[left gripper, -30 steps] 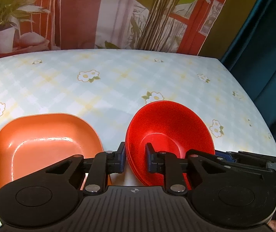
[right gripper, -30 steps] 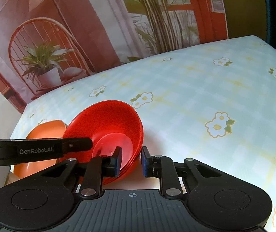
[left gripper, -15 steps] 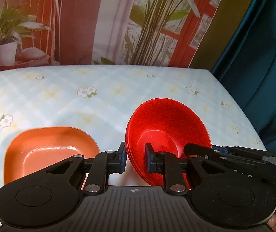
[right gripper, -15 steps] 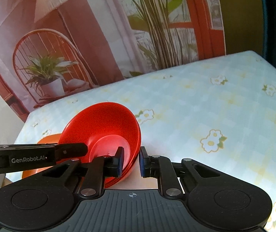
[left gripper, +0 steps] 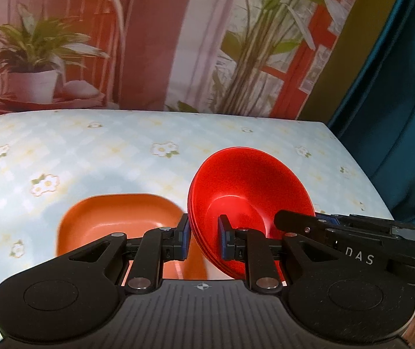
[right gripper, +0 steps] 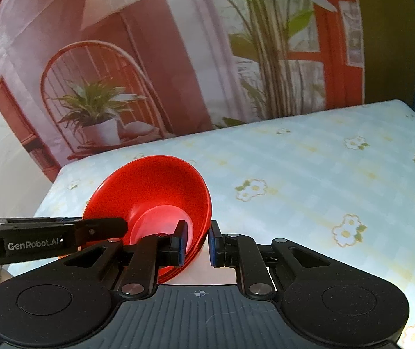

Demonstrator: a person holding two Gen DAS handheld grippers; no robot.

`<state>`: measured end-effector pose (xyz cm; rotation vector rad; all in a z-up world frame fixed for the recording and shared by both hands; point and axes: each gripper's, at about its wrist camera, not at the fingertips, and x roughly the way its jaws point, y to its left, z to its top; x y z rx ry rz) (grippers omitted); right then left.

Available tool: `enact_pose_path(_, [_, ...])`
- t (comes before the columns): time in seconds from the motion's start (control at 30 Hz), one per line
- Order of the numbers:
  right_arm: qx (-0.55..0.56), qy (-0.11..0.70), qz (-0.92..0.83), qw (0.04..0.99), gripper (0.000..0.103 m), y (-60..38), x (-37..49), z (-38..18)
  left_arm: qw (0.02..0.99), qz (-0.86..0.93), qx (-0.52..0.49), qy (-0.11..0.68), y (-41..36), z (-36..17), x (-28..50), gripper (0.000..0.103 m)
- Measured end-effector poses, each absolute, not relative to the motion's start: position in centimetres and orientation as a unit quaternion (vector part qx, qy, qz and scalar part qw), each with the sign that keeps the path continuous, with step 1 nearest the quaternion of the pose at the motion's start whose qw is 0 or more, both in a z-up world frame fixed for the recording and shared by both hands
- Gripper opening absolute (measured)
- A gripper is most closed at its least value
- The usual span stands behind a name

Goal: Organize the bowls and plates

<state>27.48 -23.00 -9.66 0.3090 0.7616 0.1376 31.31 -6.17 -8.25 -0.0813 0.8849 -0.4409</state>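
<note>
Left claw [left gripper: 203,240] is clamped on the near left rim of the red bowls [left gripper: 251,192]: one pad sits outside the wall, the other inside, and the jaws stand narrow with the rim pinched between them. Right claw [right gripper: 197,242] grips the opposite rim the same way, its left pad inside the bowls [right gripper: 152,192] and its right pad outside. From the left camera I see the right claw's fingers [left gripper: 297,221] reaching in at the right rim; from the right camera the left claw's finger [right gripper: 99,226] comes in from the left, touching the rim there.

At the near edge I can count several nested rims, so I read this as a stack, though I cannot tell how many. Both claws hold it tilted, mouth facing away from me, clear of the cloth [left gripper: 105,151].

Below and to the left of the stack, an orange dish [left gripper: 114,218] lies flat on the flowered cloth [right gripper: 323,174], partly hidden behind the left claw. Beyond the table's far edge hangs a printed backdrop [left gripper: 149,43] with plants and a chair.
</note>
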Motion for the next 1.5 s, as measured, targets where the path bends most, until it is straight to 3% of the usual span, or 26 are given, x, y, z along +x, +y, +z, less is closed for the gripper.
enact_pose_path(0.73, [0.108,0.399,0.128,0.901,0.013,-13.7,31.0,-10.9,0.883,-0.148,-0.076,0.438,2.2,-9.4,31.5,0.021])
enact_pose_path(1.43, [0.088,0.426,0.123,0.892,0.014,-12.9,31.7,-13.2,0.874,-0.145,-0.074,0.458,2.2,-11.3,31.8,0.021])
enact_pose_path(1.5, [0.088,0.426,0.122,0.892,0.016,-13.0,31.7,-13.1,0.877,-0.148,-0.062,0.453,1.9,-11.0,31.6,0.025])
